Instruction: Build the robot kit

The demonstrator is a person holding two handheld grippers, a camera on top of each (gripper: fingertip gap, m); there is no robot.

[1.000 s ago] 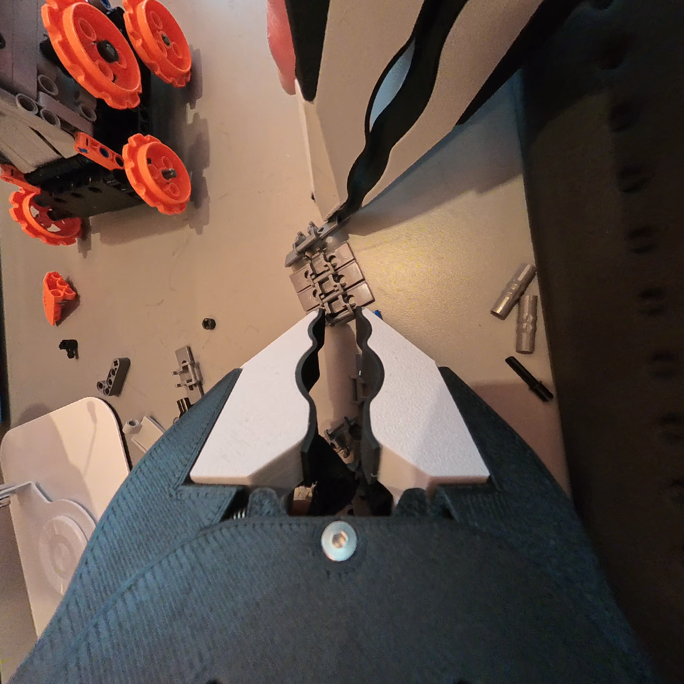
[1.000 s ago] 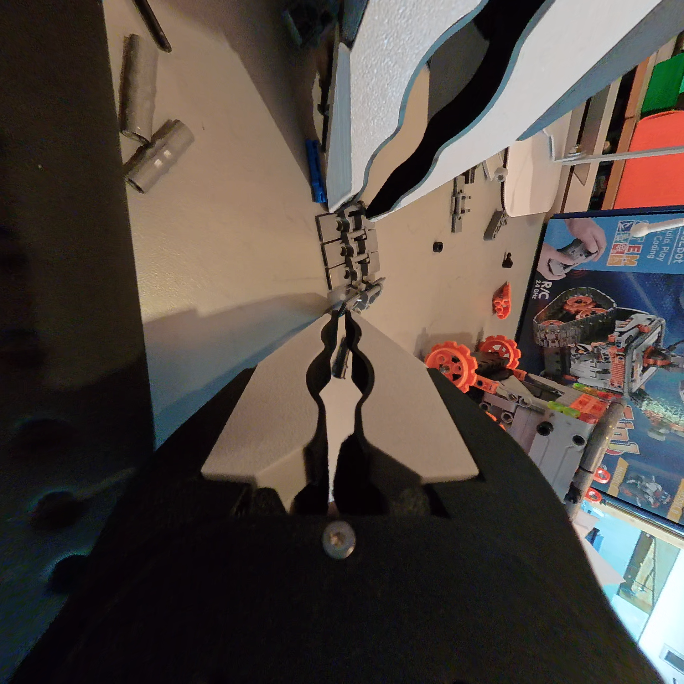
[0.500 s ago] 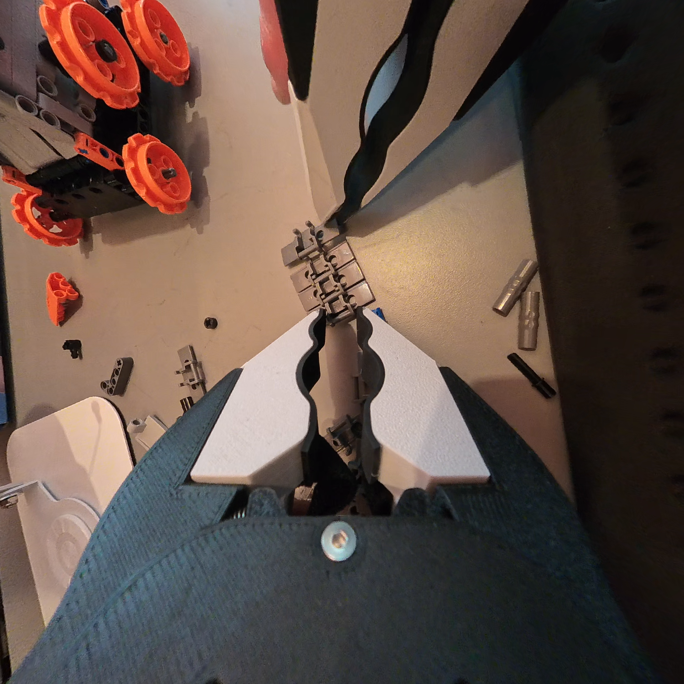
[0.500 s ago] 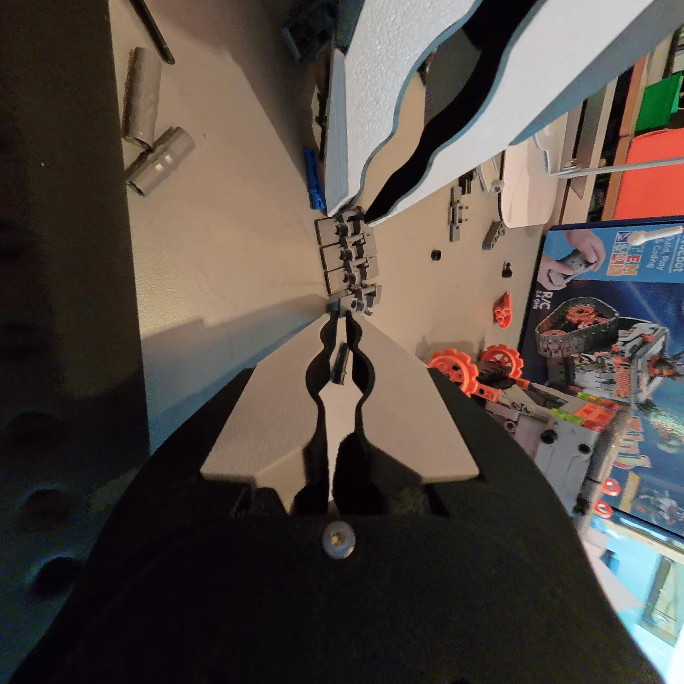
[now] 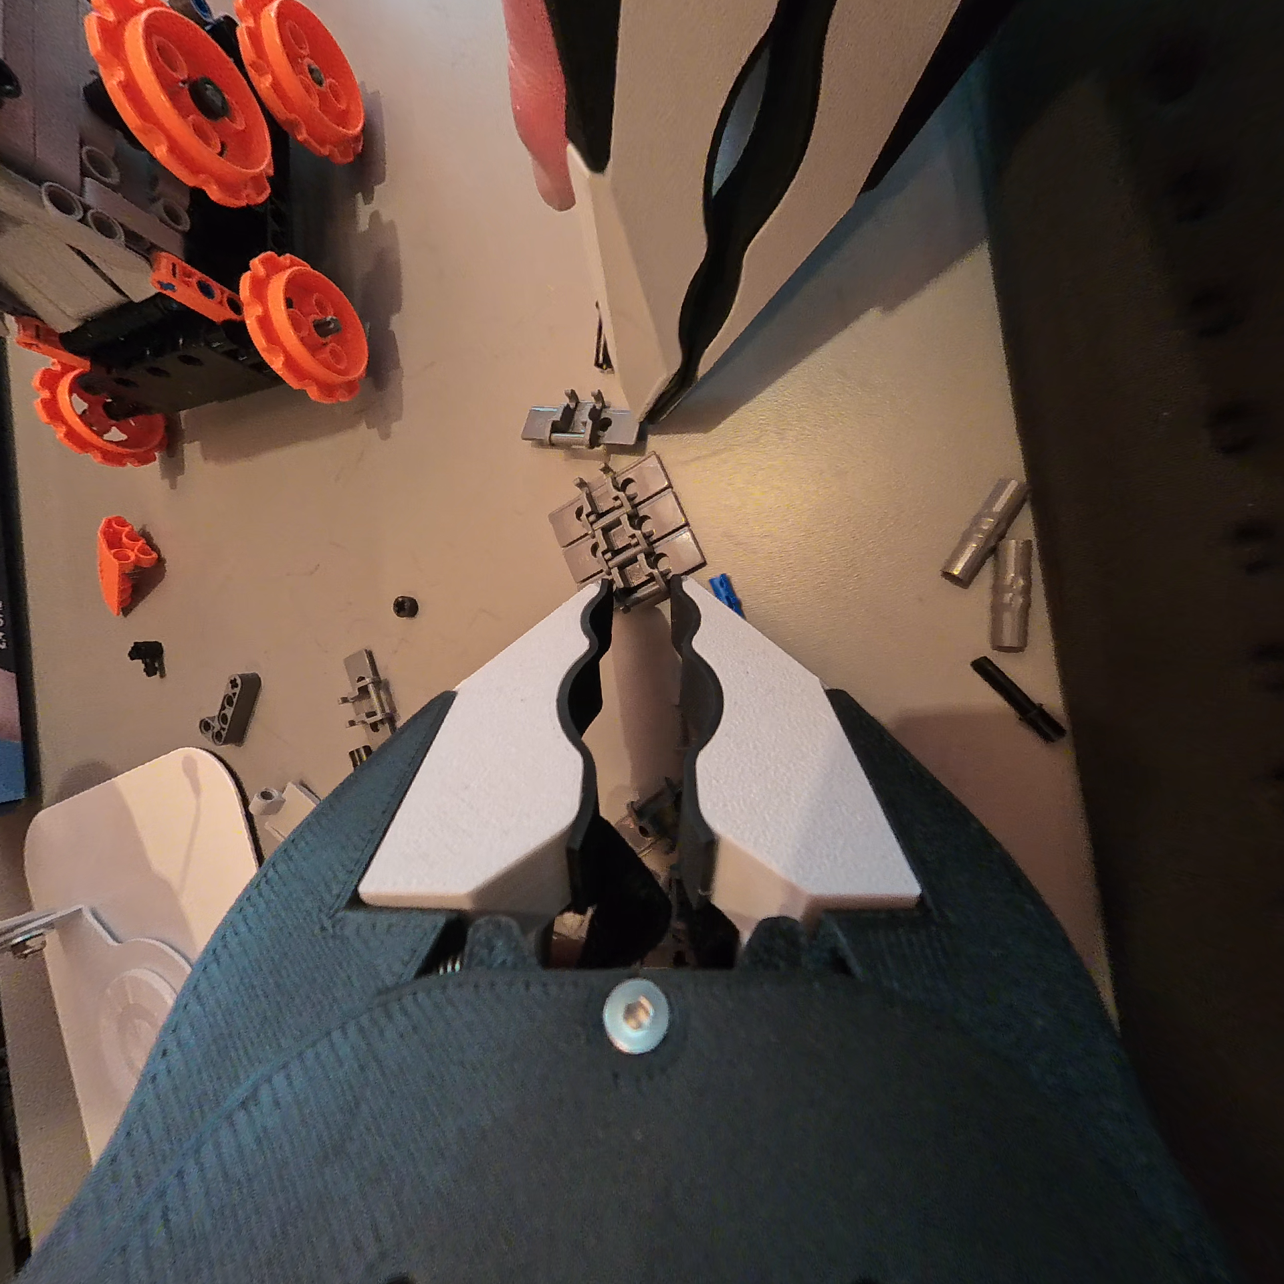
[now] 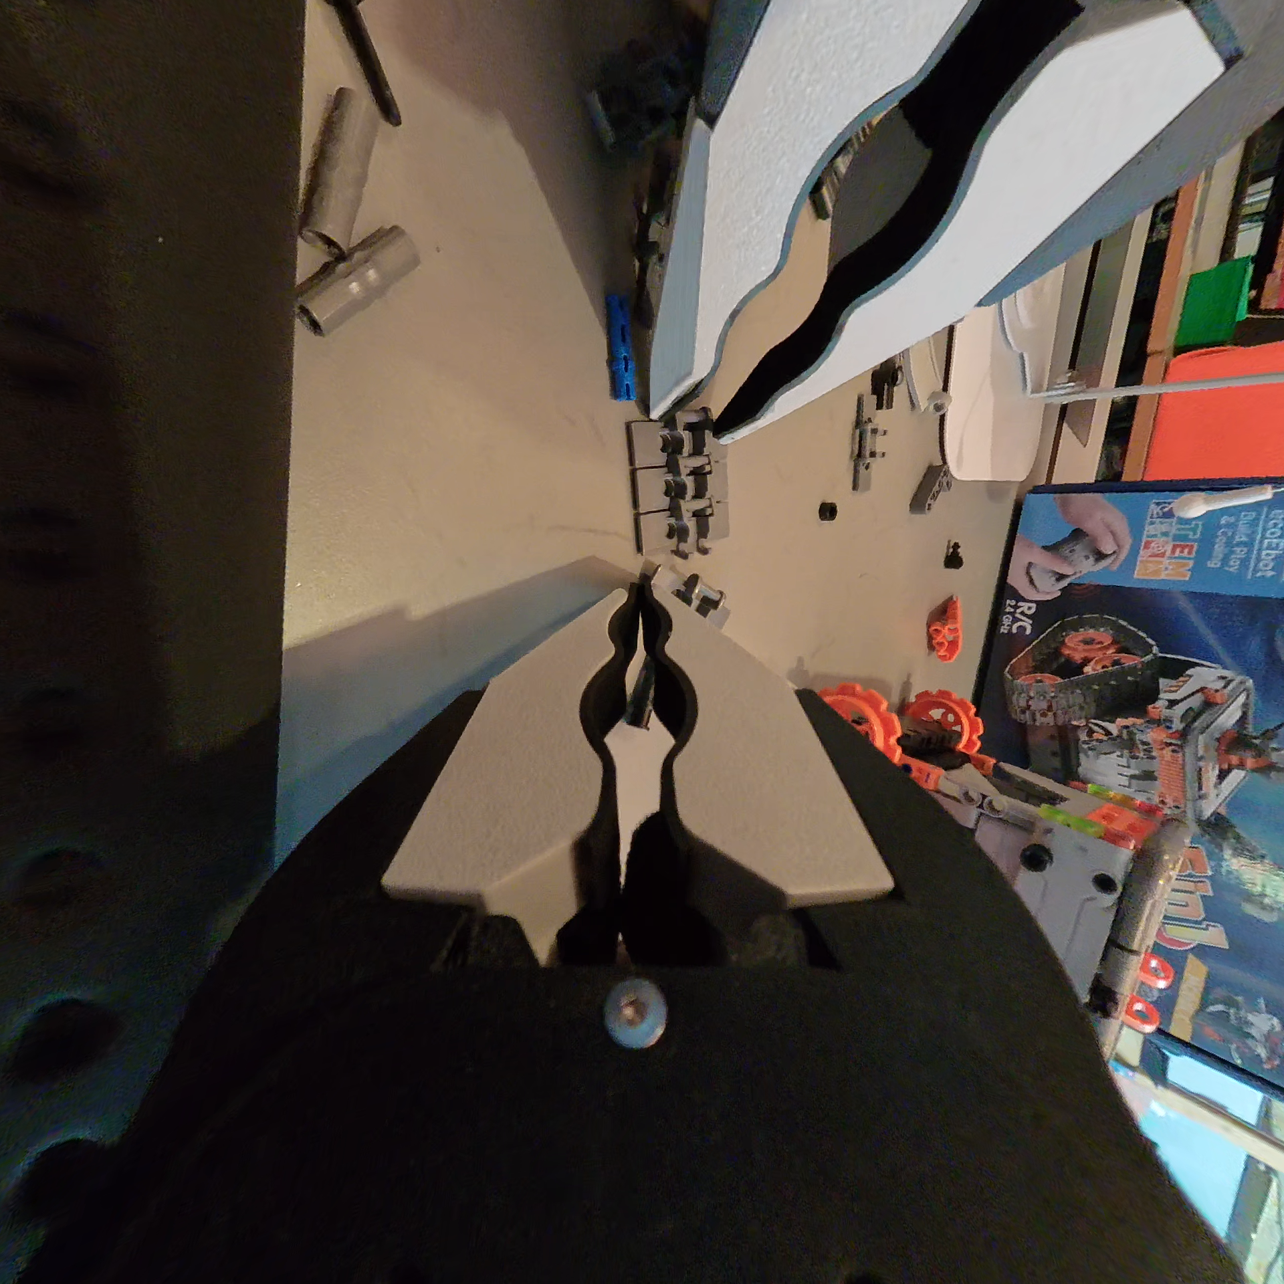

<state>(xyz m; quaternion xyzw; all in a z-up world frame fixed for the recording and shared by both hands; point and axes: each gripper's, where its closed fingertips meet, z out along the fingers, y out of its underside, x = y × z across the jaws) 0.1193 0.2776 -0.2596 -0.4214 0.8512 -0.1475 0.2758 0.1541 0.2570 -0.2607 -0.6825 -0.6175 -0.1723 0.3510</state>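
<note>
In the left wrist view my left gripper (image 5: 639, 590) is shut on the near end of a strip of three joined grey track links (image 5: 625, 535), which lies on the beige table (image 5: 451, 528). The strip also shows in the right wrist view (image 6: 677, 486). A single grey track link (image 5: 580, 424) lies flat just past the strip's far end, apart from it. My right gripper (image 6: 643, 590) has its pads pressed together. The single link (image 6: 695, 601) lies right beside those tips. The right gripper also shows in the left wrist view (image 5: 646, 417), its tip at the link's end.
An orange-wheeled model vehicle (image 5: 174, 229) stands at the far left, and a printed toy box (image 6: 1146, 695) lies beyond it. Two grey tubes (image 5: 993, 549), a black pin (image 5: 1018, 698), a blue pin (image 5: 726, 590), an orange piece (image 5: 125, 563), another loose link (image 5: 368, 688) and a white device (image 5: 139, 834) are about. My right fingertips sit around 5 centimeters from my left ones. Between my left fingertips and the black pin (image 5: 1018, 698) there is roughly 9 centimeters. Look for it in the right wrist view (image 6: 343, 26) too.
The single link sat tilted against the strip's far end at the right gripper's tips. It has come away and lies flat beside those tips. The left gripper keeps its hold on the strip.
</note>
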